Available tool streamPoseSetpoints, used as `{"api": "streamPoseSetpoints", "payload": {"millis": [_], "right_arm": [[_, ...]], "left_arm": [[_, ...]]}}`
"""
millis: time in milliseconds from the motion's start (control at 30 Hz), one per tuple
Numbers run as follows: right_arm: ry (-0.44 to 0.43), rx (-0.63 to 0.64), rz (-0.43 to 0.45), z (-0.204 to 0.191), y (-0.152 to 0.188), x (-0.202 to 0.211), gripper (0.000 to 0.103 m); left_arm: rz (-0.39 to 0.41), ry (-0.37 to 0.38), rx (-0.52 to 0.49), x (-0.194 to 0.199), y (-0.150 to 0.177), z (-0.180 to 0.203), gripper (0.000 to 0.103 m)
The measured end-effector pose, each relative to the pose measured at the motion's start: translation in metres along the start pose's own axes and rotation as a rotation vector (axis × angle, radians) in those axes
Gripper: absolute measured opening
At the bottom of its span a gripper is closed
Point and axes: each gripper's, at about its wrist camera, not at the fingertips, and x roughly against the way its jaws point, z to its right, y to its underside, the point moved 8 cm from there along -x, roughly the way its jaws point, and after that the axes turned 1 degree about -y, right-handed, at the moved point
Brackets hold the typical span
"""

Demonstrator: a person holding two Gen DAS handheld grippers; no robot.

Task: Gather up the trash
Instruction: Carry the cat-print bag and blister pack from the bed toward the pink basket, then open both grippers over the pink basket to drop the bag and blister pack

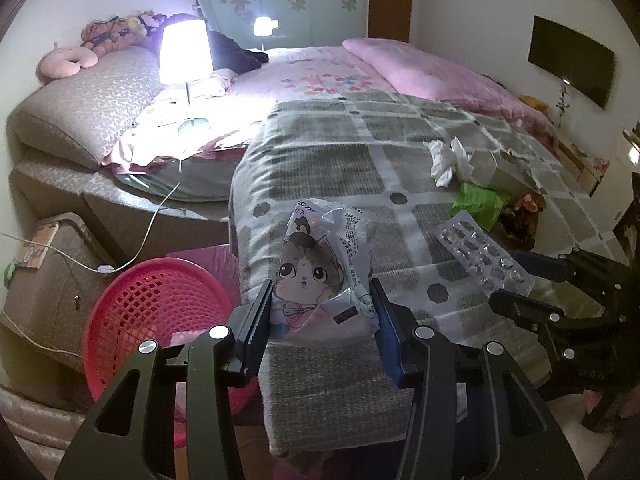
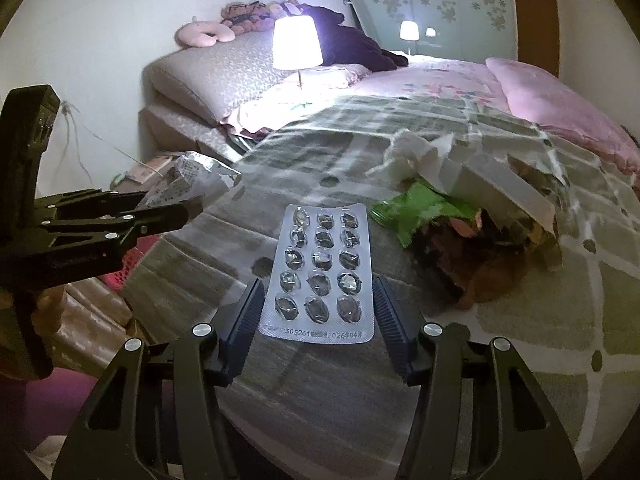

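Bedroom, dim, one lamp (image 1: 184,50) lit by the headboard; I'm working off the grey checked blanket (image 1: 320,152) at the bed edge. My left gripper (image 1: 322,312) is clamped on a cat-print wrapper (image 1: 320,268), fingers pressing both sides, holding it just above the blanket edge. The pink basket (image 1: 156,312) sits on the floor just below-left, so I reckon that's the bin & the wrapper is lifted ready to swing over.

My right gripper (image 2: 318,304) brackets an empty pill blister (image 2: 322,268). Jaws are apart w/ a sliver of gap each side, so not yet pinching; blister lies flat on the blanket. Flat foil = slippery, may skid when I close.

More trash beyond: white tissue (image 2: 416,156), green wrapper (image 2: 420,208), torn card box (image 2: 504,184) & brown scraps, piled together.
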Motion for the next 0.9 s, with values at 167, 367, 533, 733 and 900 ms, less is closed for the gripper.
{"api": "streamPoseSetpoints", "payload": {"millis": [167,367,533,733,900], "right_arm": [[-0.017,0.014,0.011,-0.009,-0.008,0.001,0.054],[-0.043,0.04,0.016,-0.024,-0.018,0.0,0.054],[-0.068,0.06,0.008,-0.039,-0.024,-0.007,0.054],[-0.101,0.067,-0.028,-0.056,-0.025,-0.027,0.054],[-0.124,0.061,-0.063,-0.067,-0.025,-0.042,0.054]], "left_arm": [[0.015,-0.019,0.019,0.008,-0.003,-0.011,0.044],[0.028,-0.055,0.064,0.023,0.0,-0.036,0.044],[0.05,-0.081,0.124,0.035,0.007,-0.066,0.044],[0.034,-0.111,0.211,0.031,0.018,-0.1,0.044],[-0.002,-0.17,0.243,0.022,0.029,-0.12,0.044]]}}
